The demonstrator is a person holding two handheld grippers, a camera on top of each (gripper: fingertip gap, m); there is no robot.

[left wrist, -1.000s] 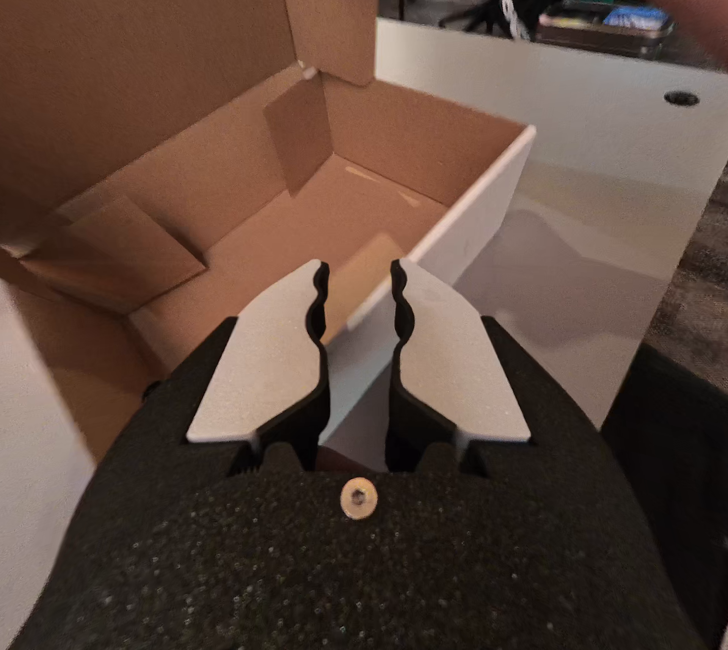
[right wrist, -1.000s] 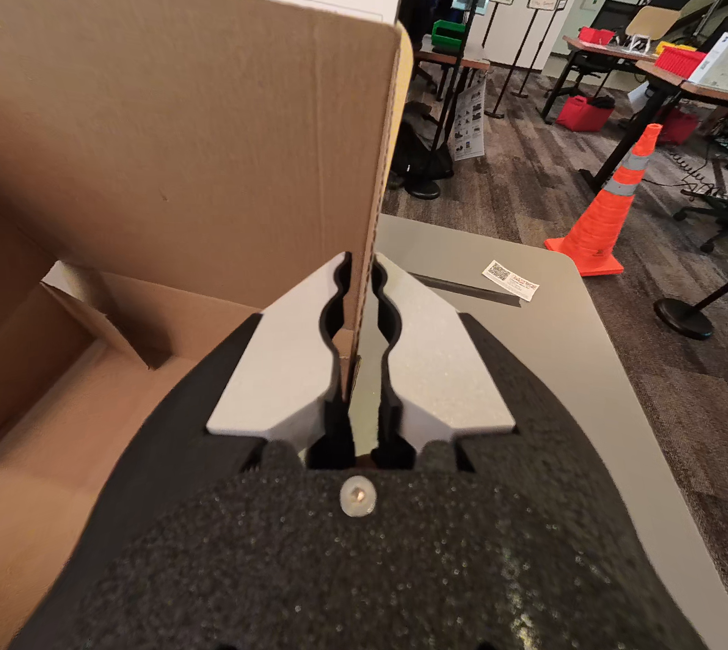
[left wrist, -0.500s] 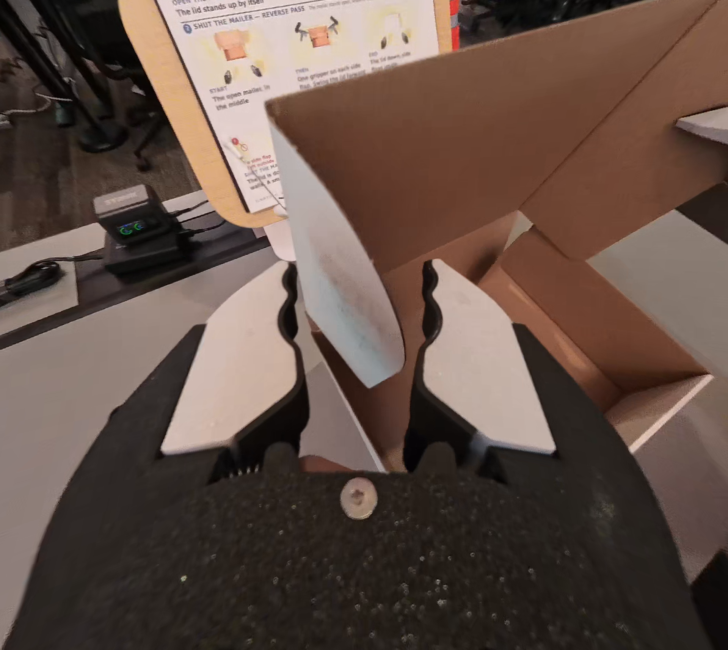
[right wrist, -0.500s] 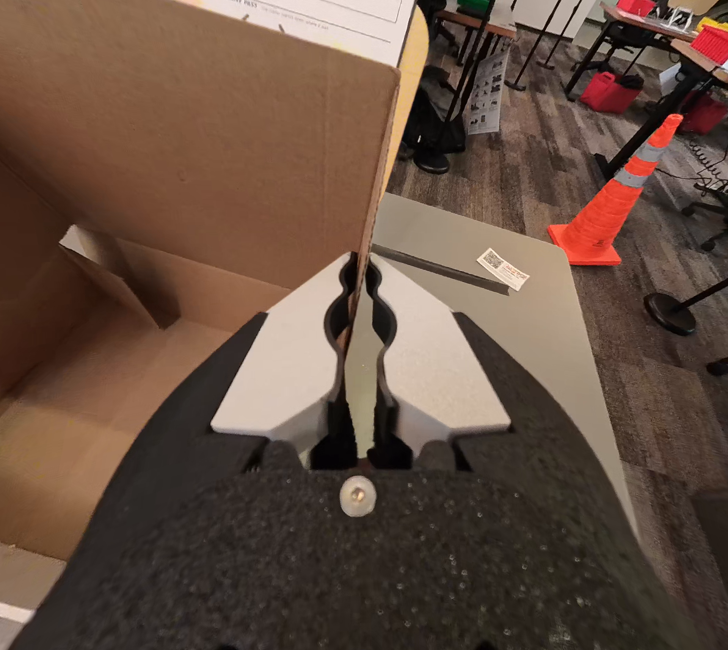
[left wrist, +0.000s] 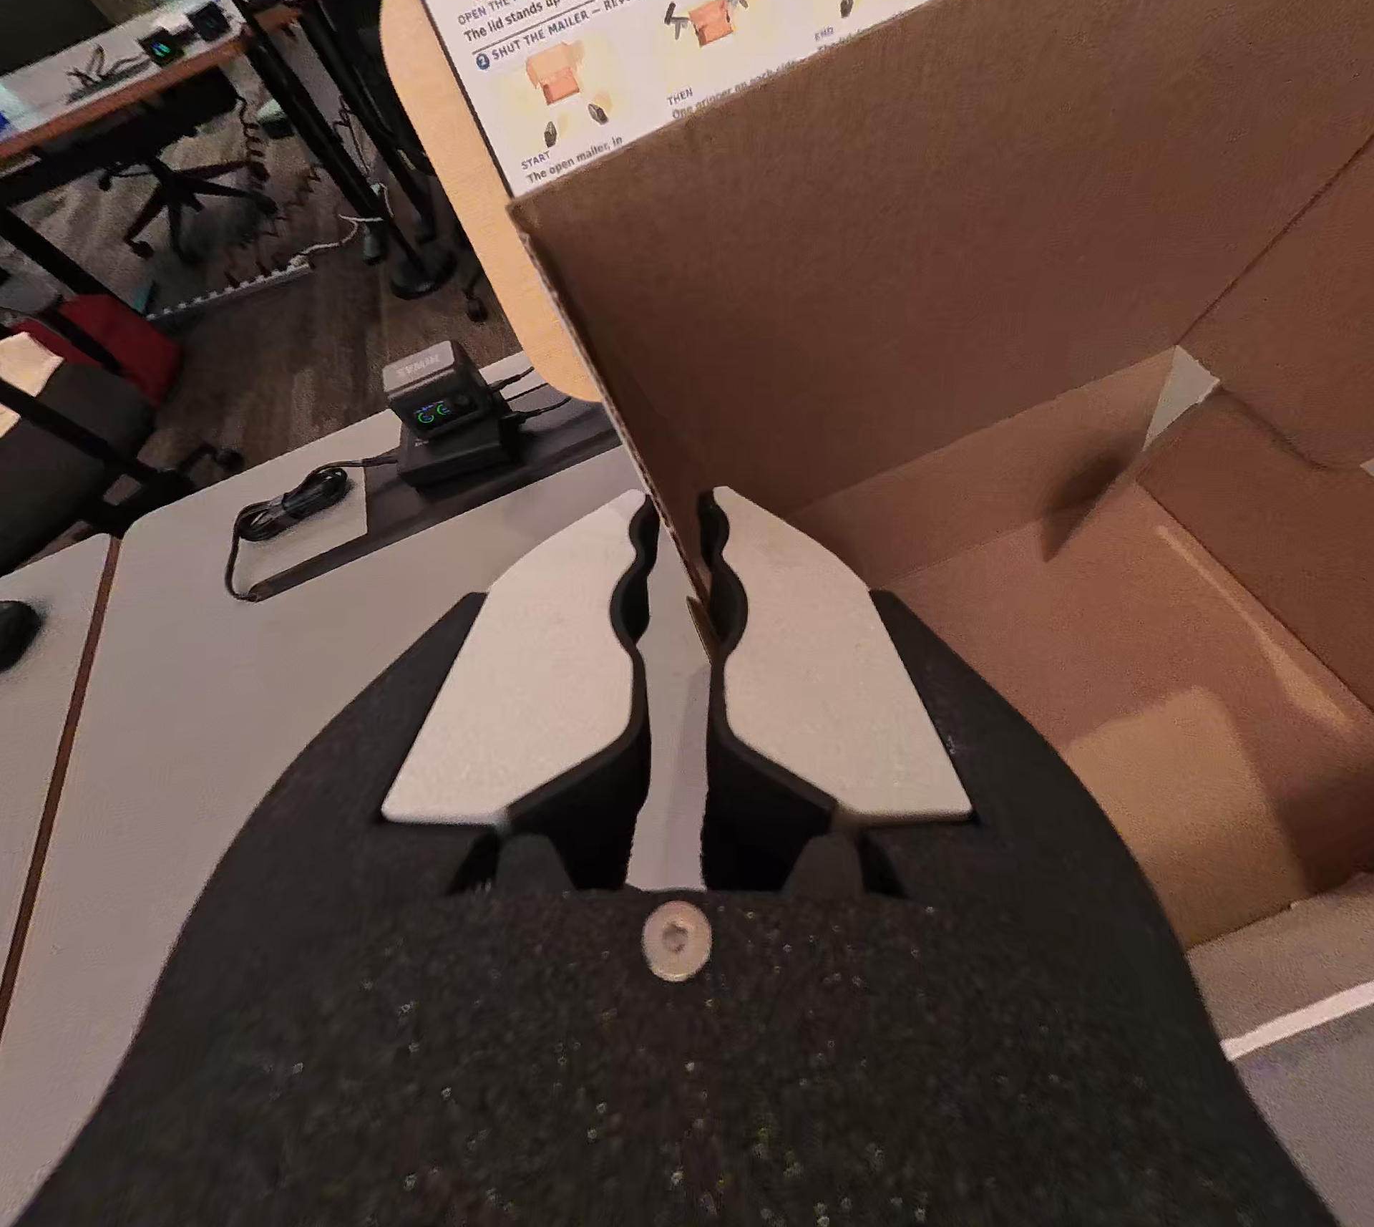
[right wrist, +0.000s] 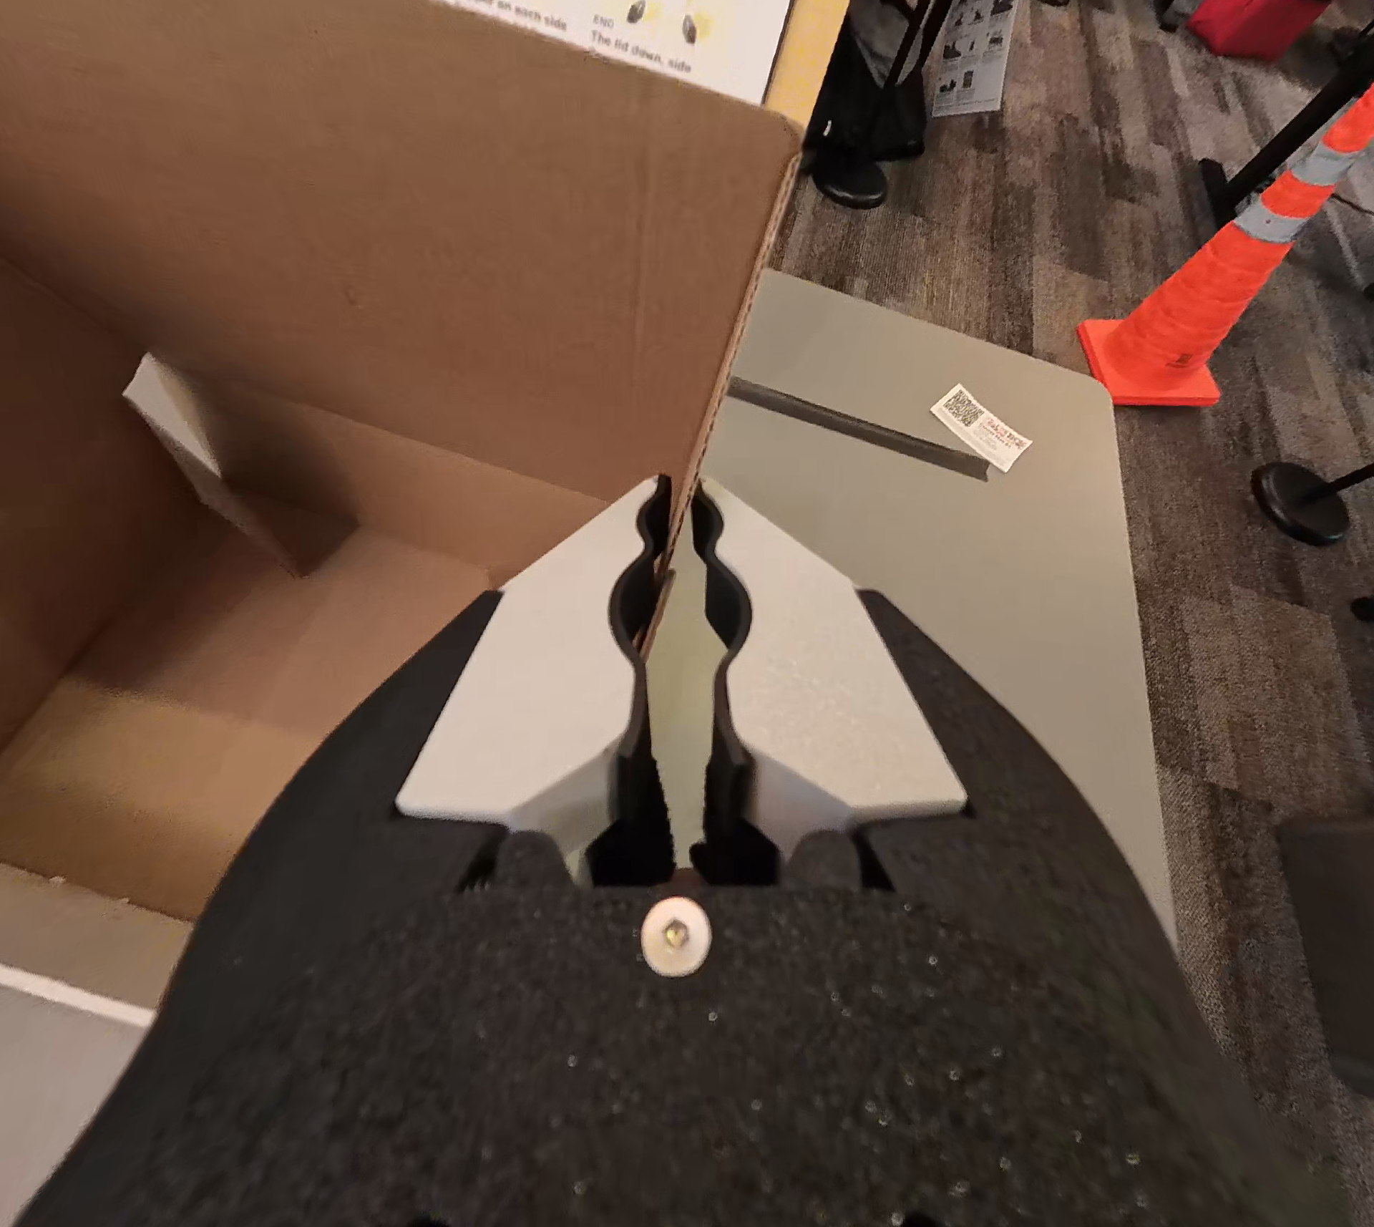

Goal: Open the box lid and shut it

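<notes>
Two grippers hold one cardboard lid, each on its own side edge. Nearest in the left wrist view, the left gripper [left wrist: 678,507] has its jaws drawn close, pinching the lid's [left wrist: 929,269] left edge, which runs between the fingertips with the white outer face toward the left finger. In the right wrist view, the right gripper [right wrist: 678,496] is likewise nearly closed, its jaws clamped on the lid's [right wrist: 372,224] right edge, the corrugated rim showing between the tips.

Beyond the fingers, the lid stands raised above the box [left wrist: 1115,671], brown inner face toward both cameras. The box [right wrist: 186,708] sits open on a grey table [left wrist: 186,708], its brown floor bare, inner flaps folded against the walls. A white line [left wrist: 1297,1024] crosses the surface near the box's front wall.

Farther along the table's left side lie a coiled black cable [left wrist: 290,507] and a small black device [left wrist: 446,418] with green lights. Toward the table's [right wrist: 929,596] far right corner sit a black strip [right wrist: 855,429] and a white sticker [right wrist: 981,427].

Behind the lid stands an instruction poster [left wrist: 669,1] on a tan board. Off the table, on the floor, an orange traffic cone [right wrist: 1204,299] stands at right, with black stand bases and a red bag [right wrist: 1256,5] farther back.
</notes>
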